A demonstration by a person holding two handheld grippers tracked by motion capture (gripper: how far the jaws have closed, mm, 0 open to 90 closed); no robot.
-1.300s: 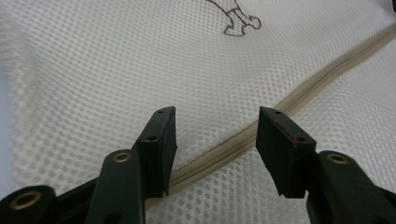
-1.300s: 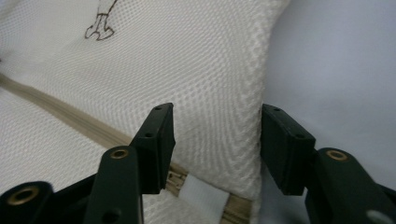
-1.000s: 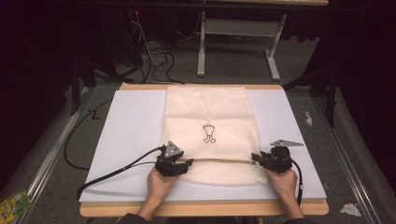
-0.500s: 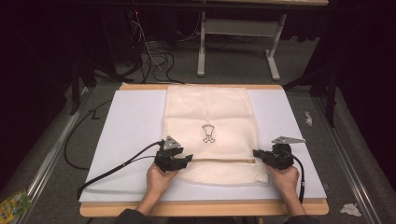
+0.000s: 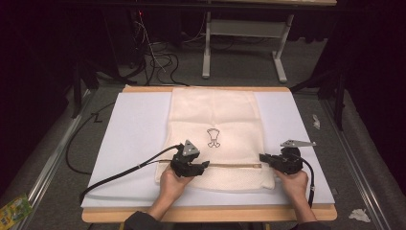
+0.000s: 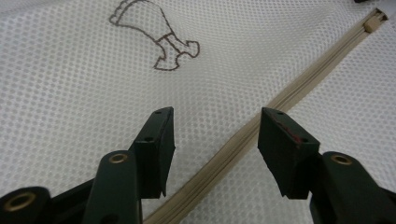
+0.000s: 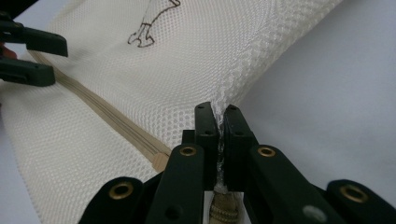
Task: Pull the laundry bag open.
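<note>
A lab: dark room, cables (image 5: 158, 60) on the floor, padded table (image 5: 129, 139).

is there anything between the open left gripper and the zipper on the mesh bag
Nothing visible. The left gripper hangs open right over the zipper of the mesh bag, and the beige strip runs bare between its jaws. The right gripper is shut on the bag's edge, away from that stretch.

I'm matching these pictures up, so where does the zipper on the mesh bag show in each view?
High view: the zipper runs level across the mesh bag's near part.
Left gripper view: a beige strip slanting from bottom centre to the top right corner.
Right gripper view: slanting from the left edge to bottom centre.
Shared landmark: the brown drawing on the mesh.
</note>
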